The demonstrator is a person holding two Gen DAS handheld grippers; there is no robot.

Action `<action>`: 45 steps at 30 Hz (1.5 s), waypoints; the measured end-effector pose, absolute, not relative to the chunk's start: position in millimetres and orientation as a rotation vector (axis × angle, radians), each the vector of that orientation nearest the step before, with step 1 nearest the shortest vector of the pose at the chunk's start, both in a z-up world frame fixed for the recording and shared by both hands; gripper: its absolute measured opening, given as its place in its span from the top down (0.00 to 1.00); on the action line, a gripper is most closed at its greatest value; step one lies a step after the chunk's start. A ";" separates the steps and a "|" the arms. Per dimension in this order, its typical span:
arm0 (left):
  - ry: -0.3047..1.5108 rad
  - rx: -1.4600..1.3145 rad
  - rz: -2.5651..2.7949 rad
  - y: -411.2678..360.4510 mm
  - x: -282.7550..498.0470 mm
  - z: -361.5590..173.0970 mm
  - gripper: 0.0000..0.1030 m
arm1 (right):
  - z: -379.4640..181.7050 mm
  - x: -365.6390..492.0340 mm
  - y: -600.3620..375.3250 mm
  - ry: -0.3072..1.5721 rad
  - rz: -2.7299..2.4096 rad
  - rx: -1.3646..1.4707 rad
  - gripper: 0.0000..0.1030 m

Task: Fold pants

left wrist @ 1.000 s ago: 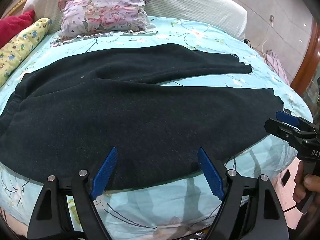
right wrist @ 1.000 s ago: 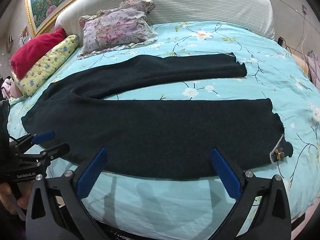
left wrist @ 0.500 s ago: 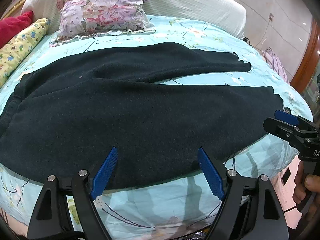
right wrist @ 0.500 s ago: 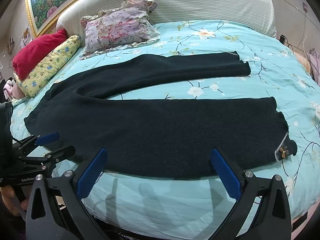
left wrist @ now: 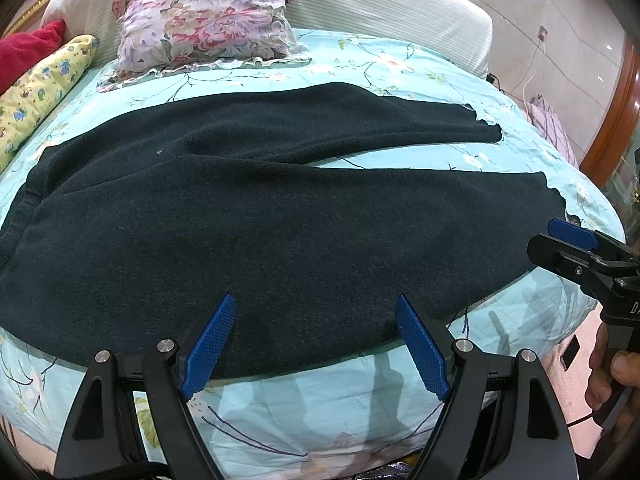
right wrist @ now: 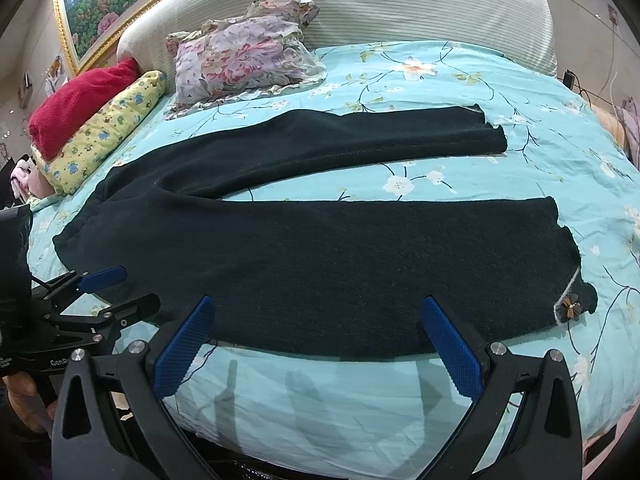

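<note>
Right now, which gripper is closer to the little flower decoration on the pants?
Right. The right gripper hovers at the near bed edge, the flower decoration just to its right; the left gripper sits at the waist end.

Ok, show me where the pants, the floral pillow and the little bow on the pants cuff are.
pants (right wrist: 360, 264), right wrist view, middle of the near leg.
floral pillow (right wrist: 240, 60), right wrist view, centre of its front face.
bow (right wrist: 570, 306), right wrist view, on the near cuff.
</note>
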State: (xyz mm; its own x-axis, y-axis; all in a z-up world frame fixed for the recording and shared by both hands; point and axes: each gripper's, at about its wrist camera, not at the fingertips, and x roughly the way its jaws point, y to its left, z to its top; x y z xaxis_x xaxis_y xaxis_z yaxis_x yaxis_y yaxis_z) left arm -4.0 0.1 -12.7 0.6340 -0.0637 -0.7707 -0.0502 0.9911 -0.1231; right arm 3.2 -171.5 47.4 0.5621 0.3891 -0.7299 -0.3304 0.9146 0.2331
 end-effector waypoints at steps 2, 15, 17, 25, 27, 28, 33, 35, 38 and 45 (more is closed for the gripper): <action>0.884 -0.137 -0.008 -0.3 -4.1 -12.6 0.20 | 47.4 3.0 -171.5 0.876 0.427 0.073 0.00; 0.888 -0.135 -0.007 -0.7 -3.9 -12.5 0.20 | 47.8 2.4 -170.4 0.875 0.428 0.076 0.00; 0.888 -0.136 -0.008 -0.6 -3.7 -13.3 0.20 | 47.8 2.3 -169.4 0.875 0.431 0.075 0.00; 0.891 -0.137 -0.008 -0.1 -2.3 -14.4 0.20 | 48.2 0.5 -167.0 0.874 0.432 0.079 0.00; 0.892 -0.138 -0.008 0.0 -2.8 -15.8 0.20 | 48.2 0.8 -167.3 0.874 0.433 0.080 0.00; 0.893 -0.140 -0.008 0.3 -2.7 -16.1 0.20 | 48.1 0.8 -167.5 0.874 0.433 0.080 0.00; 0.894 -0.140 -0.009 0.6 -2.9 -17.0 0.20 | 48.2 0.4 -166.5 0.874 0.435 0.079 0.00; 0.895 -0.142 -0.008 1.1 -2.8 -17.5 0.20 | 48.0 1.0 -167.6 0.874 0.433 0.078 0.00; 0.896 -0.143 -0.009 2.2 -2.6 -17.7 0.20 | 48.1 0.5 -167.0 0.874 0.435 0.080 0.00; 0.898 -0.144 -0.013 2.2 -1.7 -17.3 0.20 | 49.0 -0.1 -166.4 0.874 0.434 0.083 0.00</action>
State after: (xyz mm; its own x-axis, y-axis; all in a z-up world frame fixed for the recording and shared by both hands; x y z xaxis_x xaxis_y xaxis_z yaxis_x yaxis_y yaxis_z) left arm -1.7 2.2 -17.3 0.6234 -0.0718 -0.7786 -0.0489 0.9902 -0.1305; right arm -0.1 -166.4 49.0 0.5603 0.4017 -0.7244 -0.3347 0.9097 0.2457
